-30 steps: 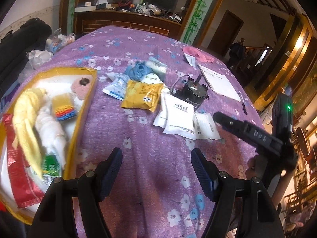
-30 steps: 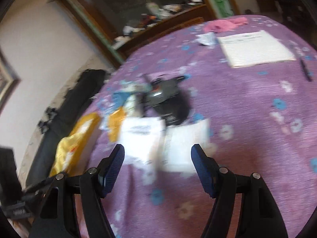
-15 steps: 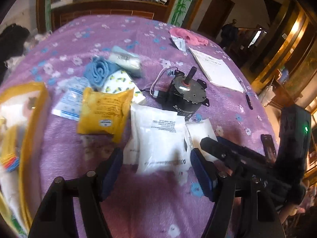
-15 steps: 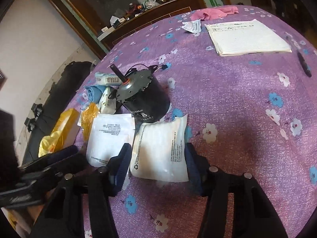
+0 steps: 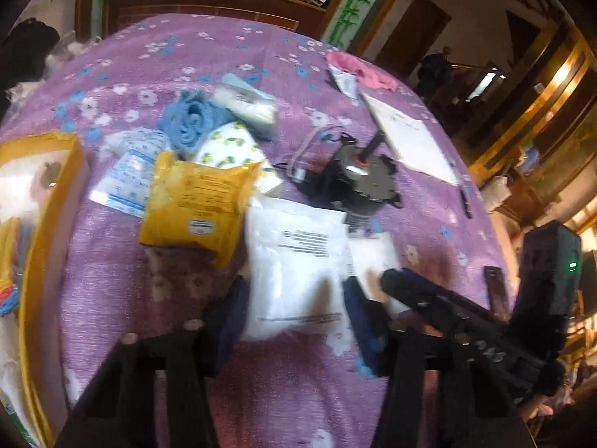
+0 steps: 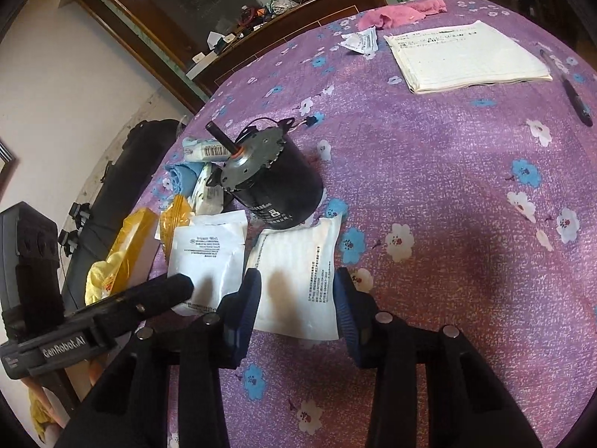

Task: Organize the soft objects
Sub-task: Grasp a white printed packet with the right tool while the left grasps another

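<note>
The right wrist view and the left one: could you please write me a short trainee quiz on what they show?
1. True or false: the black motor stands on the notebook.
2. What lies between the jaws of the right gripper? A. a pink cloth B. the flat white pouch C. a pen
3. Fill in: in the left wrist view, left of the puffy white pouch that the left gripper straddles lies a ___ packet.

Key: 1. False; it stands beside the white pouches. 2. B. 3. Yellow: the yellow packet. Both grippers' jaws have just been closing, each around its pouch; whether they press yet is unclear.
</note>
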A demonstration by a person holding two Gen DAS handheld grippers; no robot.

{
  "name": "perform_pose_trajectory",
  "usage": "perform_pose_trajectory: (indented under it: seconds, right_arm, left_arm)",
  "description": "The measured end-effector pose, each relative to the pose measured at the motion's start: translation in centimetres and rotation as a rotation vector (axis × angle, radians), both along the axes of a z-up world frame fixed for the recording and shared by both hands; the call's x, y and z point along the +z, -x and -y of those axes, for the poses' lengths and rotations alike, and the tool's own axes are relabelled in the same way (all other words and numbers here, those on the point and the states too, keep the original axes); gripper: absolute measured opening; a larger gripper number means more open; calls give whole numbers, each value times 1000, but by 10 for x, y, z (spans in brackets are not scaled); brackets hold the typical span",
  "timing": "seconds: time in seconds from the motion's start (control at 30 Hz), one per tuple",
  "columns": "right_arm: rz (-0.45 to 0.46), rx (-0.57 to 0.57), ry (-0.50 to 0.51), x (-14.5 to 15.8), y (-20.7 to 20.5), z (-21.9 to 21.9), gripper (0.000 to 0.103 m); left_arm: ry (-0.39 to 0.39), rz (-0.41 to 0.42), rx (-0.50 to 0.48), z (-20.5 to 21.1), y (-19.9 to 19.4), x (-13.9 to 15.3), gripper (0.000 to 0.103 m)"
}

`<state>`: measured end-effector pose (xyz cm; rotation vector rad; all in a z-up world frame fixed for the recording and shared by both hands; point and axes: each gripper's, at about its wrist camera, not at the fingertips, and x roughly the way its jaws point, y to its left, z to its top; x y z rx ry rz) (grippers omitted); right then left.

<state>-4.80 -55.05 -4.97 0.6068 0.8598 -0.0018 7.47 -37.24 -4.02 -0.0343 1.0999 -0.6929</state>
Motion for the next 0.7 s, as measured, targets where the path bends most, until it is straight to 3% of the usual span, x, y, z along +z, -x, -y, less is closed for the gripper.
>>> perform_pose_trajectory:
  seconds: [0.03,0.2,0.4,0.53,0.7]
  right_arm:
    - [-1,3,9,1,0,-2,39]
    - [10,11,-19,1,1,0,39]
    - [83,45,-63,10,6,-4,39]
    - [110,71,-80,14,7,-8,39]
    - [110,42,-198,9,1,8,39]
  left_arm:
    - [6,-1,0,1,1,2,34]
    - [30,8,-33,7,9,5,34]
    - [-46,-13,-14,14,5,-12,34]
    - [-32,-32,-1,9,2,-15,35]
    - [-49,-17,-7,9,3,-17,35]
